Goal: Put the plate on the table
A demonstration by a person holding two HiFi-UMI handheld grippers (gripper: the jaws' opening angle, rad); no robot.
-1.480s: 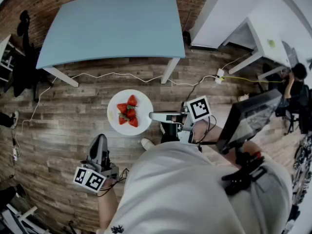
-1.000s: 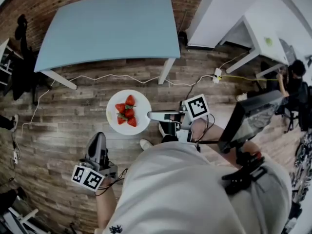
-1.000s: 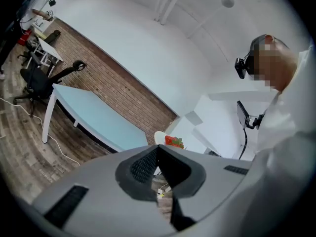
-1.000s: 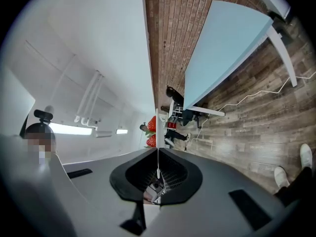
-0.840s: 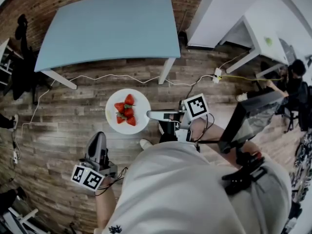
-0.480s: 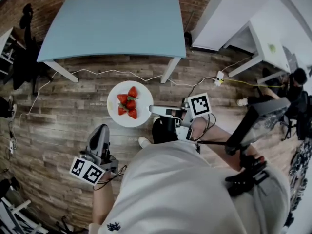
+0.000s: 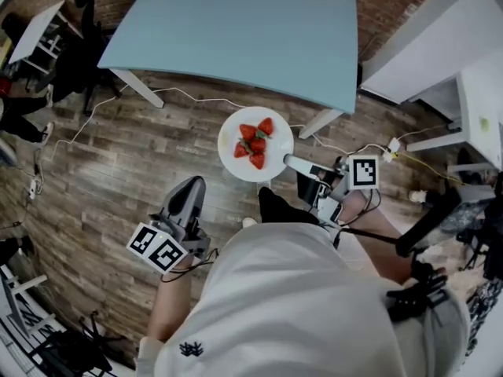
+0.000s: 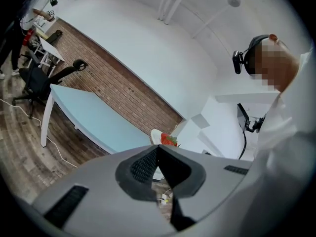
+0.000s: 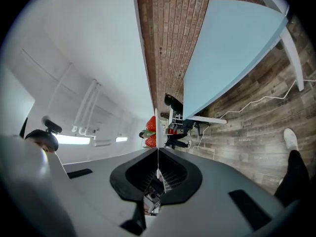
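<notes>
My right tongs [image 7: 289, 161] were shut tight on the plate [image 7: 228, 136], with the jaws pinching the rim on the side nearest me and to the right. In the right gripper view the plate ran edge-on, a thin white line coming straight out from between the closed pads [image 9: 165, 174]. The strawberries [image 9: 149, 131] sat just beyond the tips on one face of it.

From the head view the plate hung over the wooden floor [image 7: 118, 155], carried by the tongs alone. It was just short of the near edge of the pale blue bench [image 7: 244, 30], close to the near right corner and beside the white leg [image 7: 318, 122] there. No part of the plate rested on the bench. The red berries lay bunched in the middle of the plate.

My left tongs [image 7: 191, 187] were down on the left, nearer my body and well apart from the plate. Their jaws were closed tip to tip with nothing between them. In the left gripper view the plate and berries showed small, just beyond those closed tips and above them in that picture.
</notes>
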